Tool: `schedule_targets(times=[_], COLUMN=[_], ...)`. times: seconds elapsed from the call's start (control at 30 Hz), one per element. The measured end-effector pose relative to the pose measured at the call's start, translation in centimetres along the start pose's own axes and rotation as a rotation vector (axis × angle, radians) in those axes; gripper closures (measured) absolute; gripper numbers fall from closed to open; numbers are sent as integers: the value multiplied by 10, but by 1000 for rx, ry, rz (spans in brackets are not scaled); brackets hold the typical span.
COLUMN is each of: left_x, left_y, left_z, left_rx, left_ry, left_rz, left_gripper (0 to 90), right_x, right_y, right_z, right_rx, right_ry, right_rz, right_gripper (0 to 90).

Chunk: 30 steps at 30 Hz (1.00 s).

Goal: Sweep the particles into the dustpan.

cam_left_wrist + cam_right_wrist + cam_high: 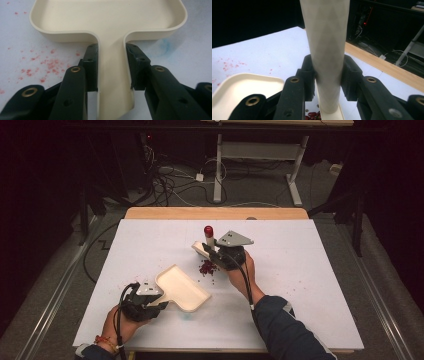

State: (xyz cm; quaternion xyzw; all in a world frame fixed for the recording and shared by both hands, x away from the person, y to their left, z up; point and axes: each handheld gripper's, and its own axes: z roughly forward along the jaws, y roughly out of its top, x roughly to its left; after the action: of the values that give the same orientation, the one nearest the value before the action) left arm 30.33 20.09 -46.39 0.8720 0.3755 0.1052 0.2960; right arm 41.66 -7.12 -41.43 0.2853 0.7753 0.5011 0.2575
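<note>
Two pairs of tongs work a sweeping job on the white paper-covered tabletop (300, 285). Left tongs (159, 296) are clamped on the flat handle of the cream plastic dustpan (182, 287); in the left gripper view the two black jaws press the handle (111, 82) from either side, and the pan lies flat and looks empty, its mouth turned toward the middle of the tabletop. Right tongs (212, 251) are closed around the pale, round handle of a small brush with a red cap (208, 231) on top, which stands nearly upright (the right gripper view shows that handle (325, 50) squeezed between the jaws, with its cream base at the bottom edge). A heap of dark red beans (206, 266) lies on the tabletop just beside the brush base, between brush and pan but apart from the pan's mouth; loose red crumbs are scattered around it and near the left jaws (47, 65).

Step in hand, as judged: gathering the beans into a heap, with the pan held ready and nothing yet collected. Next move calls for bringing the pan's open lip up against the heap, pressed flat to the tabletop, then drawing the brush toward the pan in short low strokes so the beans roll in rather than scatter sideways.
</note>
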Motion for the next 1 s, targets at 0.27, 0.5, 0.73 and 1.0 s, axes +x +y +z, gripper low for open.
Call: schedule_targets(times=[0.27, 0.5, 0.73, 1.0], left_x=[-7, -14, -18, -16], left_y=[8, 14, 26, 28], left_z=[12, 19, 31, 37], left_rx=[12, 21, 44, 54], left_ry=[7, 15, 16, 5], left_rz=[-15, -15, -12, -16], left_gripper=[636, 636, 636, 635], right_x=[9, 26, 38, 52], right_y=[-4, -6, -6, -6], right_z=[-8, -11, -17, -22], right_rx=[-13, -10, -29, -31], right_ry=[-13, -3, 12, 30], right_rz=[49, 34, 65, 57], right_gripper=[678, 673, 672, 670])
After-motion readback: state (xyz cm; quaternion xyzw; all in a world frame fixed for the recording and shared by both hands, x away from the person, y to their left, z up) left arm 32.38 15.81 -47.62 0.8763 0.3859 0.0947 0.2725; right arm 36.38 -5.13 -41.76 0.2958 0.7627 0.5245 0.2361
